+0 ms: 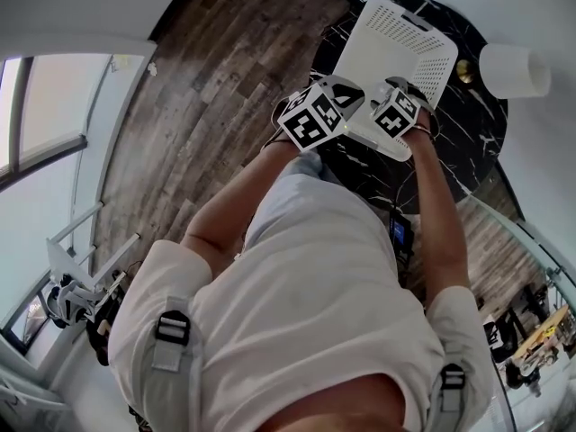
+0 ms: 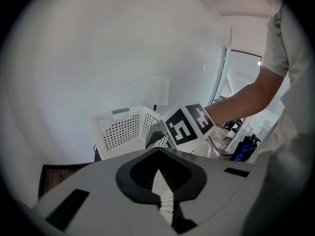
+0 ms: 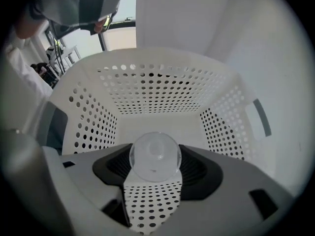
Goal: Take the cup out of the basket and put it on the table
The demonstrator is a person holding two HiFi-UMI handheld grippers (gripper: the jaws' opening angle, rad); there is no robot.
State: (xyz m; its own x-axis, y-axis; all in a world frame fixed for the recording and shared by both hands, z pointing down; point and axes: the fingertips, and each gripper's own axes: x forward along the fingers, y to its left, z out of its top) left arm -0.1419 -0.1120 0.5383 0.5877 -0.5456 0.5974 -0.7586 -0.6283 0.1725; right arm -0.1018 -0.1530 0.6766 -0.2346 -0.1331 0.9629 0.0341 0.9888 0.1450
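Holds the clear cup (image 3: 155, 155) clamped between the jaws of the right gripper (image 3: 154, 168), low inside the white perforated basket (image 3: 162, 87). Seems to pinch the basket's near wall with the left gripper (image 2: 158, 181), jaws drawn to a narrow slit. Looks like the grasp made and nothing more. Leaves lifting the cup over the rim and setting it on the dark marble table (image 1: 468, 129).

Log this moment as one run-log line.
phase: cup pickup | right tongs: shut on cup, inside basket | left tongs: shut on basket wall | table: cup not yet on it
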